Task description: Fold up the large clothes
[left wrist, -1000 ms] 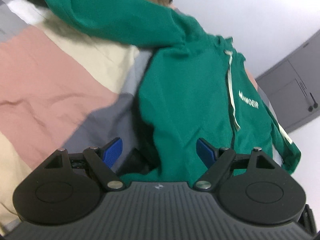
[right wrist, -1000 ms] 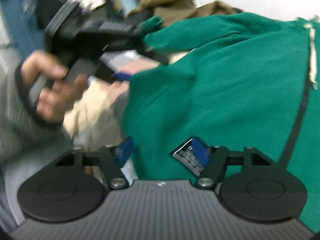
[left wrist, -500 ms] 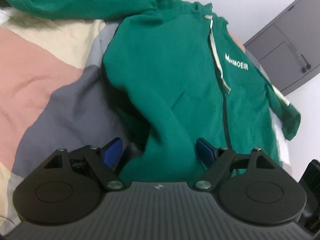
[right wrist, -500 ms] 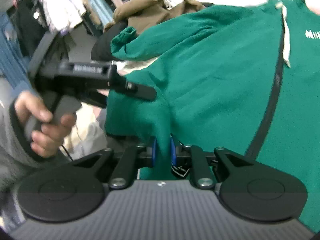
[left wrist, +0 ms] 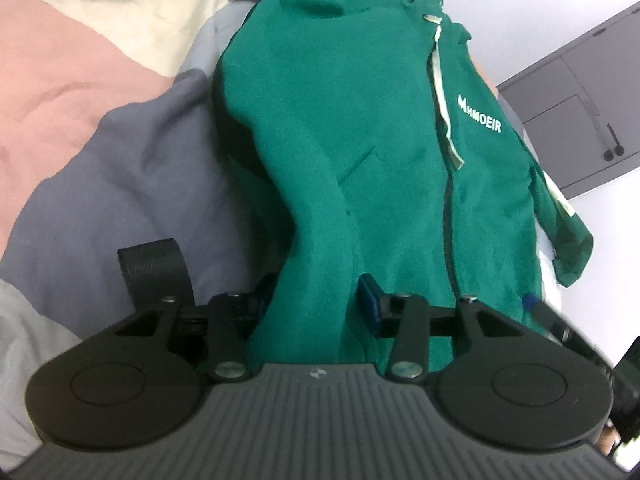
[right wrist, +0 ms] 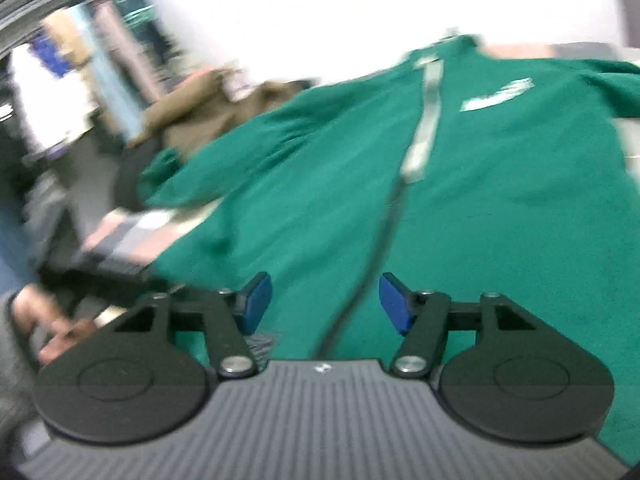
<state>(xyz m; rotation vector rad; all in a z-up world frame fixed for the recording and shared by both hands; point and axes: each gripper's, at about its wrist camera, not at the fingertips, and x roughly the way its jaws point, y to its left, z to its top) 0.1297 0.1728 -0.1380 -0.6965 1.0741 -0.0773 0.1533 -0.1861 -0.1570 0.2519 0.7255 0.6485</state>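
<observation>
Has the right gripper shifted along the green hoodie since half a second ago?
Yes. The right gripper, jaws opening, has left the hem fold and now straddles the green hoodie's zipper, further right.

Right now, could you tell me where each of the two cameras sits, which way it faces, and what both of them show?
Left wrist: on the left gripper, looking down its fingers along the green hoodie on the patchwork bedspread; its jaws are closing around a hem fold.
Right wrist: on the right gripper, blurred, facing across the hoodie's zipper toward brown clothes; jaws opening, nothing pinched; a hand shows lower left.
Shared: the hoodie, its white drawstring and chest logo.
</observation>
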